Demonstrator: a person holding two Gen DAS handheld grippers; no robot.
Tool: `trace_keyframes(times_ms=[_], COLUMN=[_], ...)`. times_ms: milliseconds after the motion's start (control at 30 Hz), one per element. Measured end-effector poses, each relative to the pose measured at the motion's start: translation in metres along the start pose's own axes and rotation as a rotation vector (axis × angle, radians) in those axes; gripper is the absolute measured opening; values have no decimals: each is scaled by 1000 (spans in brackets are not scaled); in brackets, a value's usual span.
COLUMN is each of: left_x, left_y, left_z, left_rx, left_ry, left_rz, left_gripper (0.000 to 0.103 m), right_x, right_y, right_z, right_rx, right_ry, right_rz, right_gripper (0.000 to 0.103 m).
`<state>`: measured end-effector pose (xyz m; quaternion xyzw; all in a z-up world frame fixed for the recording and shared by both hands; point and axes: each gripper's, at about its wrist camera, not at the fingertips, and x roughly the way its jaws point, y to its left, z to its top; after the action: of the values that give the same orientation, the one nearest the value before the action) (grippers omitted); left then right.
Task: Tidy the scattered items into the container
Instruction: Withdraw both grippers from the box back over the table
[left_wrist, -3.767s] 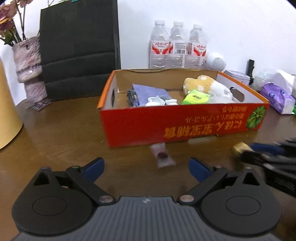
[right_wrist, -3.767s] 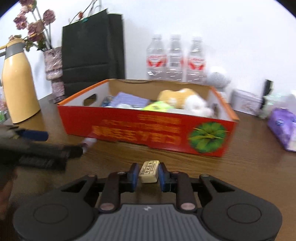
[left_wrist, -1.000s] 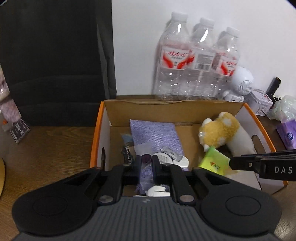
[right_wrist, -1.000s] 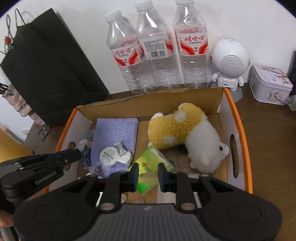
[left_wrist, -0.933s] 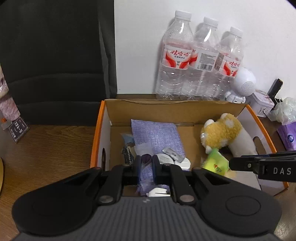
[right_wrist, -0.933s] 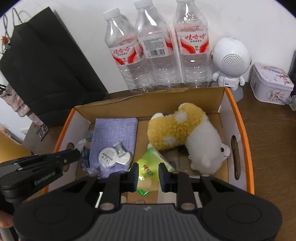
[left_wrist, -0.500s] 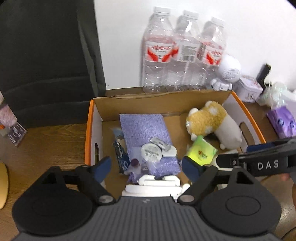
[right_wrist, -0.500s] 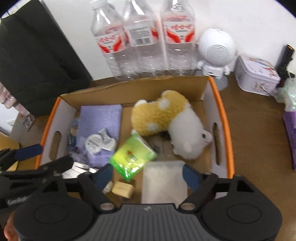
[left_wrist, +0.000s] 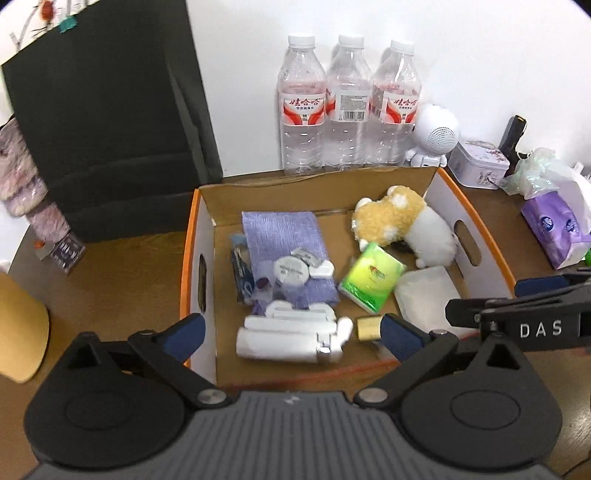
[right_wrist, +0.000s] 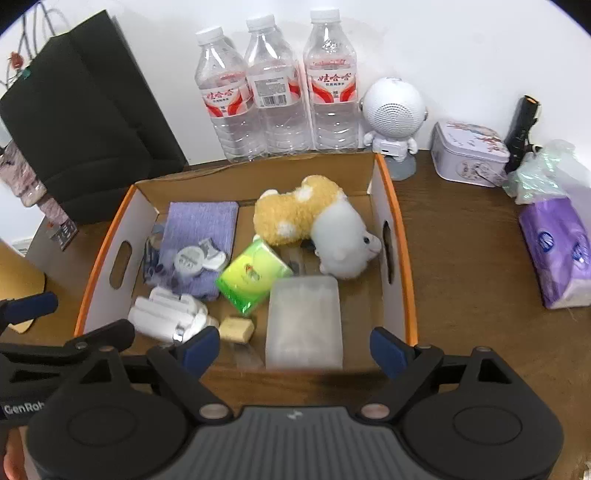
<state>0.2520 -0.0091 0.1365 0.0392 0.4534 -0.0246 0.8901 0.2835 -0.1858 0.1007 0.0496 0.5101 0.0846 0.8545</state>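
Observation:
The cardboard box with orange rims lies below both grippers. My left gripper hovers over its near left part, jaws opening, nothing between them. A small clear packet with a dark purple piece lies by the purple cloth. My right gripper hangs over the near edge, jaws also opening and empty. The tan block rests on the box floor beside a white roll. A plush toy, a green tissue packet and a frosted pack are inside too.
Three water bottles and a white round speaker stand behind the box. A black paper bag is at the back left. On the right are a tin and a purple tissue pack. A yellow flask stands left.
Both grippers went from shut to open and pulled back and up. The packet left the left jaws and lies by the cloth; the tan block left the right jaws and lies in the box.

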Motion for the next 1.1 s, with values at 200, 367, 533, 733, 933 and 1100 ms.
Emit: trace_keyframes(times_ms=[200,367,533,733,933,1100], left_x=[-30,-66,-112,-128,-88,-52], left_y=[-2,-6,-20,-24,-16,-4], left_z=[-22,-44,-87,-158,-235,-267], left_rx=[-35,-45,5,10,-52,-102], left_ry=[-35,-131,-349,-439,-327,-249], left_rz=[17,44,87,84,7,-12], left_gripper=[103,103,103,103,103,103], right_x=[-37,-78,-108,-122,-95,-54], right_y=[0,5,9,9,9,11], right_z=[-28,-58,-103,-174,-245,-277], right_rx=[-35,-74,-122,-171,-188,-194], right_ry=[-56,-187,-342,-494,-557,-475], right_rz=[14,15,18,29,-9,-31], right_gripper=[88,89,94,97,101,101])
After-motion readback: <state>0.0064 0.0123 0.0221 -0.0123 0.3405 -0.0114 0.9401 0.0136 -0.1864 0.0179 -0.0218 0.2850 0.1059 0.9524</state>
